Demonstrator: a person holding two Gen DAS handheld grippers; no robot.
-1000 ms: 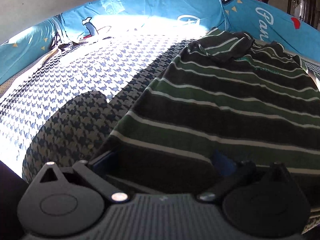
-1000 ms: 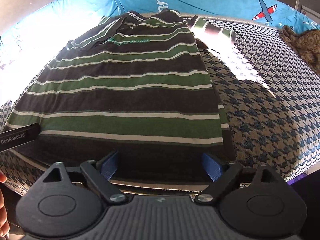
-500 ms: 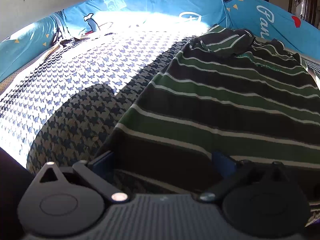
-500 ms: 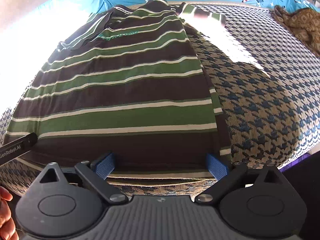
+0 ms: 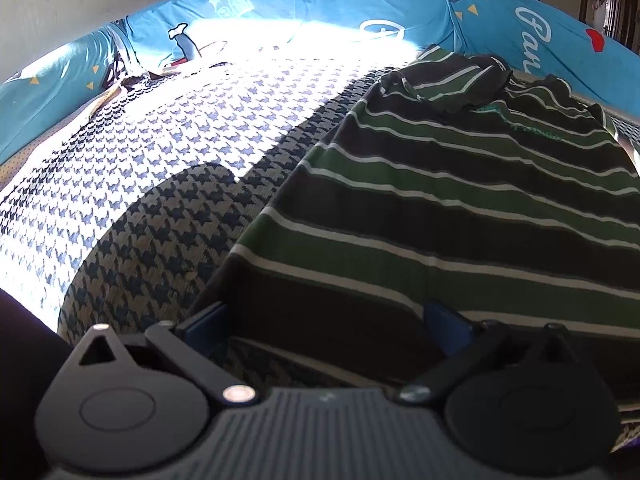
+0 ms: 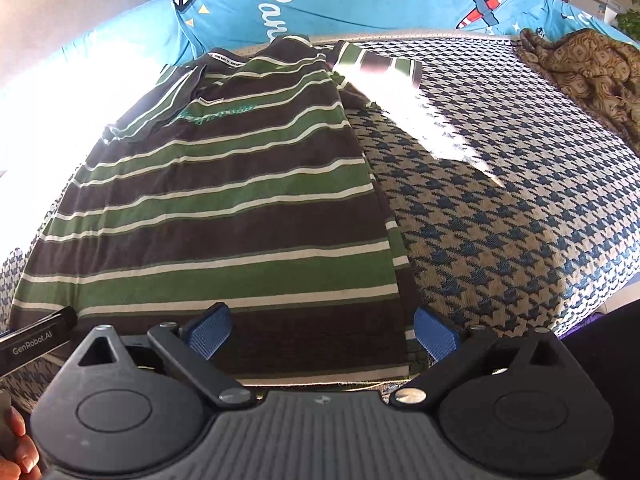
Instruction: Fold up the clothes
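Both grippers, left gripper [image 5: 326, 320] and right gripper [image 6: 322, 330], have closed in on the shirt [image 6: 224, 208] hem, jaws wide; each should pinch one hem corner evenly.

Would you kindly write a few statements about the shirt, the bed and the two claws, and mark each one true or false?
1. The striped shirt lies spread on the houndstooth bed cover. True.
2. The right claw is shut on the shirt's hem. False: its jaws stand wide apart, with the hem between them and nothing pinched.
3. The left claw is open at the shirt's near left corner. True.
4. The shirt's collar points toward the claws. False: the collar lies at the far end, near the blue printed sheet.
5. A brown patterned cloth lies on top of the shirt. False: it lies apart, at the bed's far right.
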